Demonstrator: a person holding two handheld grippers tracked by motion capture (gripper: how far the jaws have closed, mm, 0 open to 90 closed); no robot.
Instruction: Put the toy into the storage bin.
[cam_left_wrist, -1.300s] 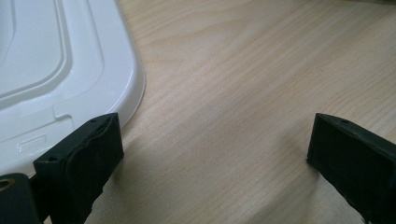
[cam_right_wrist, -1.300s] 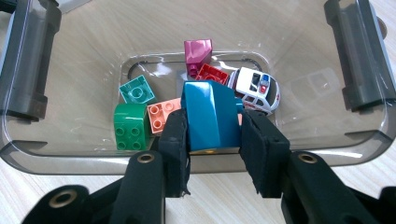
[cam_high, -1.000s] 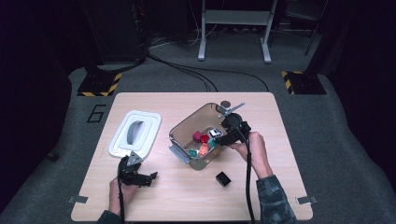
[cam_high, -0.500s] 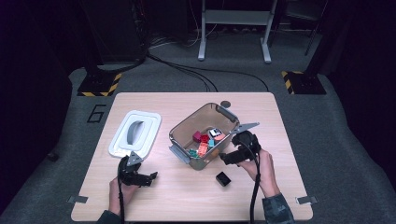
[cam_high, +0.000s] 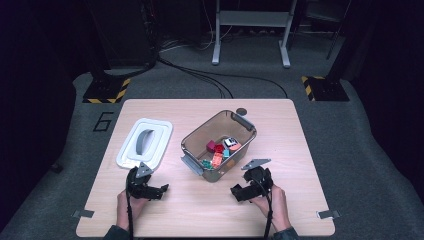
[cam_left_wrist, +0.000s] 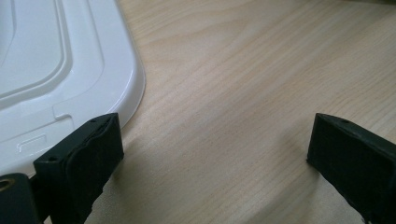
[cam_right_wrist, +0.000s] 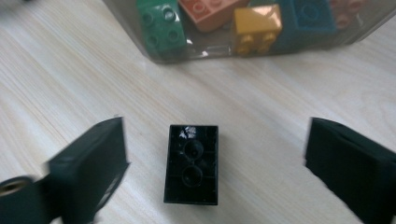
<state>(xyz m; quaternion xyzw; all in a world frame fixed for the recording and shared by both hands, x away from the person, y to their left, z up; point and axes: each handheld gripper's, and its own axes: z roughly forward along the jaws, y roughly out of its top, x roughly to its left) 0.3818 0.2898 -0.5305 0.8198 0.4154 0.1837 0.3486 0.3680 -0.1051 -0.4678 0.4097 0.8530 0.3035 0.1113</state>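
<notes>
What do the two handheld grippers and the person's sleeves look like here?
Both the left gripper and the right gripper are black, each with two blocky jaws, a grey three-cornered plate on top and a dark cable trailing back. Dark sleeve cuffs show at the bottom edge.

High view overhead, far; gripper views close, low over table (cam_high: 300, 150).

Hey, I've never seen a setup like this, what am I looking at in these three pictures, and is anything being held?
A person sits at a wooden table with a hand-held two-jaw gripper in each hand. The high view looks down from above; the other two come from cameras riding on the grippers. On the table lie a white lid, a clear bin of coloured bricks and a black brick. The left gripper rests open beside the lid. The right gripper has just opened; the black brick lies between its jaws, untouched. Nothing is held.
</notes>
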